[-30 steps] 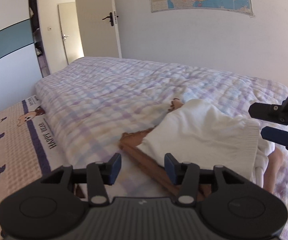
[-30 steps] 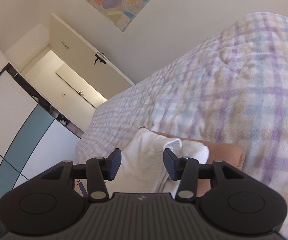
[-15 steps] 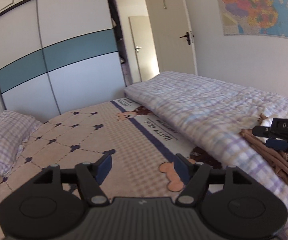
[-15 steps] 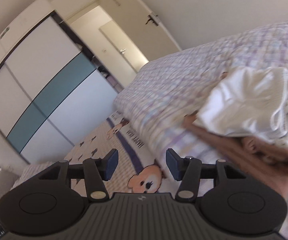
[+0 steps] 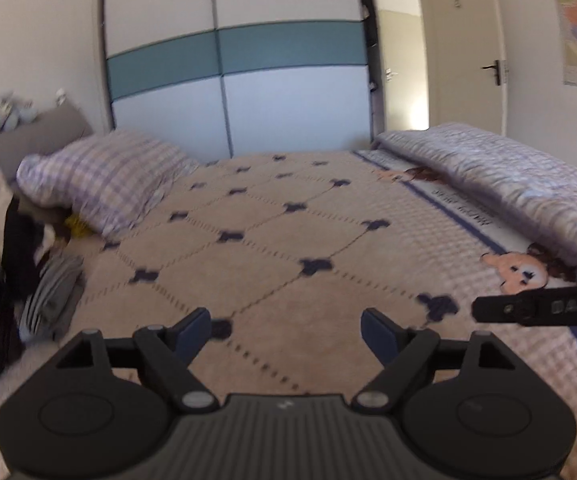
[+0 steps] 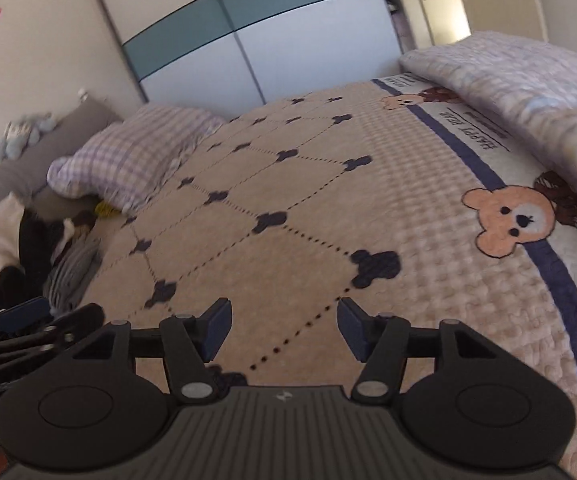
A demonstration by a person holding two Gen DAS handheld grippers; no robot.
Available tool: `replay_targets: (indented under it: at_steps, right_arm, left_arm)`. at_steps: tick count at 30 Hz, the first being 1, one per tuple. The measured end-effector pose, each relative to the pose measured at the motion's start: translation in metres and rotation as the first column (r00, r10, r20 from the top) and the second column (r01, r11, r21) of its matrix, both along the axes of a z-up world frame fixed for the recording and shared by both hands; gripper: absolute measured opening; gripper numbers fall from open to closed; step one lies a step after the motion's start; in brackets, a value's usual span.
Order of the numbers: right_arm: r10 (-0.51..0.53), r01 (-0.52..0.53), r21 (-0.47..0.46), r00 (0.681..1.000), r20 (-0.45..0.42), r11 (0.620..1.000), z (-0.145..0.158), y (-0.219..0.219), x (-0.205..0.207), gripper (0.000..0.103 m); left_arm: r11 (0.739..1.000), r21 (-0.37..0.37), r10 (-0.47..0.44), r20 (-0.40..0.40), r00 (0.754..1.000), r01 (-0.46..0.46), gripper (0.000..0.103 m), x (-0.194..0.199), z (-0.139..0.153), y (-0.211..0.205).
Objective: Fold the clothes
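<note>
A beige quilted bedspread (image 5: 288,240) with dark clover marks and bear prints covers the bed. A lilac checked pillow (image 5: 100,184) lies at its far left corner, a rolled checked quilt (image 6: 528,92) along its right edge.

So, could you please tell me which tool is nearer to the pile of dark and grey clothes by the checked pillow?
Left. The left tool sits beside the clothes pile and is opening, empty. The right tool, also opening and empty, sits further off, on the bear-print side.
</note>
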State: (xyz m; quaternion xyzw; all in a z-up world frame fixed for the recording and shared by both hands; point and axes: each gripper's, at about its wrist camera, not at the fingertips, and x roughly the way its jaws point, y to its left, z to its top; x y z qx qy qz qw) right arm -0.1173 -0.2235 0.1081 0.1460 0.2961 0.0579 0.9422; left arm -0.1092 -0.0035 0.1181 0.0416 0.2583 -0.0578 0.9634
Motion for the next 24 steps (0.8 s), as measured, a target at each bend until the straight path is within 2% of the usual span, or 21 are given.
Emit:
replay_targets:
  at_steps: [1,3,5,7,10,13,15,18,24]
  right_arm:
    - [0.022,-0.022,-0.07,1.0,0.006,0.997,0.002,0.016,0.0,0.064]
    - [0.045,-0.04,-0.15,0.999,0.029,0.988,0.004,0.035,-0.003,0.067]
    - [0.024,-0.019,-0.152,0.999,0.034,0.988,0.007,0.04,-0.001,0.07]
    - [0.004,0.002,-0.154,0.999,0.039,0.988,0.01,0.046,0.002,0.071]
    - [-0.029,0.04,-0.21,0.998,0.057,0.977,0.011,0.054,0.003,0.074]
    - [-0.048,0.063,-0.238,0.997,0.068,0.969,0.008,0.059,0.006,0.075]
    - [-0.044,0.056,-0.258,0.998,0.054,0.965,0.003,0.062,0.007,0.078]
    - [-0.044,0.049,-0.271,0.999,0.024,0.961,-0.007,0.063,0.009,0.08]
    - [-0.037,0.022,-0.287,0.998,-0.044,0.958,-0.023,0.061,0.013,0.081]
  left_arm:
    - [1.0,-0.024,0.01,-0.036,0.999,-0.011,0.08,0.003,-0.006,0.008]
    - [0.997,-0.07,0.027,-0.107,0.994,-0.035,0.078,0.01,-0.018,0.024]
    - [0.995,-0.098,0.013,-0.051,0.999,-0.018,0.084,0.004,-0.011,0.032]
    - [0.997,-0.069,0.026,-0.008,1.0,-0.026,0.085,0.002,-0.004,0.033]
    - [0.995,-0.081,0.058,-0.045,0.997,-0.062,0.086,0.01,-0.007,0.041]
    - [0.986,-0.135,0.08,-0.118,0.99,-0.096,0.085,0.019,-0.018,0.048]
    - [0.985,-0.136,0.084,-0.13,0.988,-0.102,0.085,0.02,-0.024,0.049]
    - [0.99,-0.092,0.09,-0.122,0.988,-0.102,0.087,0.021,-0.029,0.042]
    - [0.987,-0.117,0.087,-0.168,0.982,-0.108,0.091,0.028,-0.038,0.04]
